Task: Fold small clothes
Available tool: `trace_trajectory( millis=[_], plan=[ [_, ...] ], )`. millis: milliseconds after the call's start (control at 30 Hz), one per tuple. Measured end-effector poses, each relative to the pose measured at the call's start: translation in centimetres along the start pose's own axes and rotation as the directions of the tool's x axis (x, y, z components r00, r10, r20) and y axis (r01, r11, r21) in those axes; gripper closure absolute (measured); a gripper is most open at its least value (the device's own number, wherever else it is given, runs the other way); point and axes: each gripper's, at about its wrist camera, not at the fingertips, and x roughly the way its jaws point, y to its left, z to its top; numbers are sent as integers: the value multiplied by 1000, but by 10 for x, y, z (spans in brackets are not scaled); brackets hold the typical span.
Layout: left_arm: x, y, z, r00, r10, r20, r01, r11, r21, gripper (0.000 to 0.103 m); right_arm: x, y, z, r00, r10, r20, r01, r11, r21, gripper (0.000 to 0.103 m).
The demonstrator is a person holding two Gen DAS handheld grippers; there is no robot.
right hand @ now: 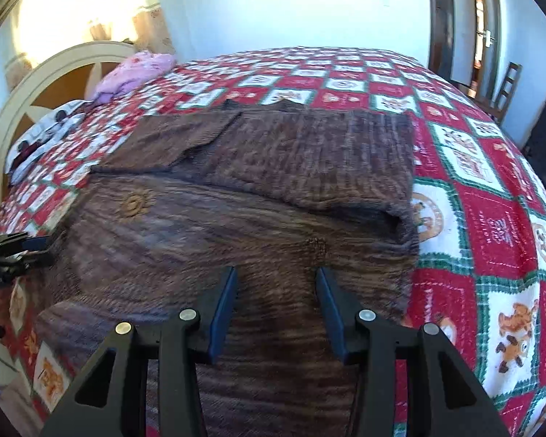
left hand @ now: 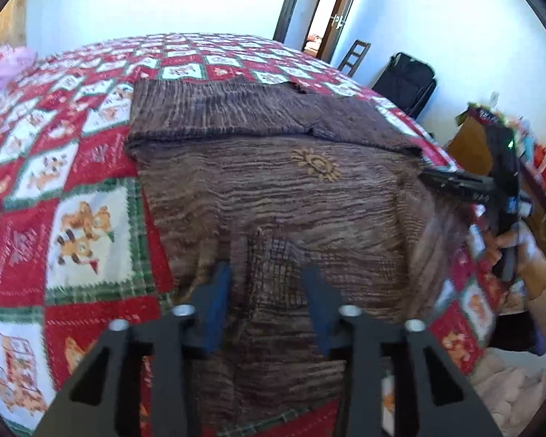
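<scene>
The brown garment (right hand: 258, 189) covered the middle of the quilt (right hand: 484, 196), its folded band (right hand: 309, 153) raised across the far side; bare quilt lay open right of it. At the head end, a pink bundle (right hand: 134, 73) and headboard (right hand: 47, 83) blocked the way.

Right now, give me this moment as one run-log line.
garment: brown knit sweater flat on quilt, sleeves folded across top | left gripper: jaws open over hem | right gripper: jaws open over hem | nothing gripped
</scene>
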Motion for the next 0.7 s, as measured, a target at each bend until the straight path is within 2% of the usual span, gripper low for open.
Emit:
trace_trajectory(
  millis=[33,67,167,300,367,400,467,533,700],
  plan=[
    [-2,1,-2,1000,-20,5,20,1000,-10,83,-1,1,-2,1000,-4,-1,4,1000,-6,82],
    [-4,2,-3,999,-32,7,32,999,-18,85,-3,3,-4,1000,-20,-6,20,1000,-15,88],
    [-5,6,-5,998,-57,10,58,997,-57,85,-14,2,-9,1000,-16,14,16,1000,0,97],
    [0,12,-4,998,-58,14,59,991,-122,85,-30,6,-13,998,-37,48,37,999,4,97],
    [1,15,-4,998,-65,23,68,986,-150,80,-34,8,-14,998,-38,52,38,999,9,98],
    [1,17,-3,996,-84,23,86,982,-167,78,-35,8,-16,998,-39,51,39,999,14,98],
    [2,23,-2,990,-140,22,141,966,-215,67,-35,7,-17,997,-62,47,61,998,17,98],
    [2,28,-1,983,-181,22,181,949,-258,65,-35,4,-20,996,-87,35,86,996,20,98],
    [2,32,-2,977,-213,26,211,932,-295,65,-42,-5,-28,993,-118,24,117,992,44,98]
  ],
)
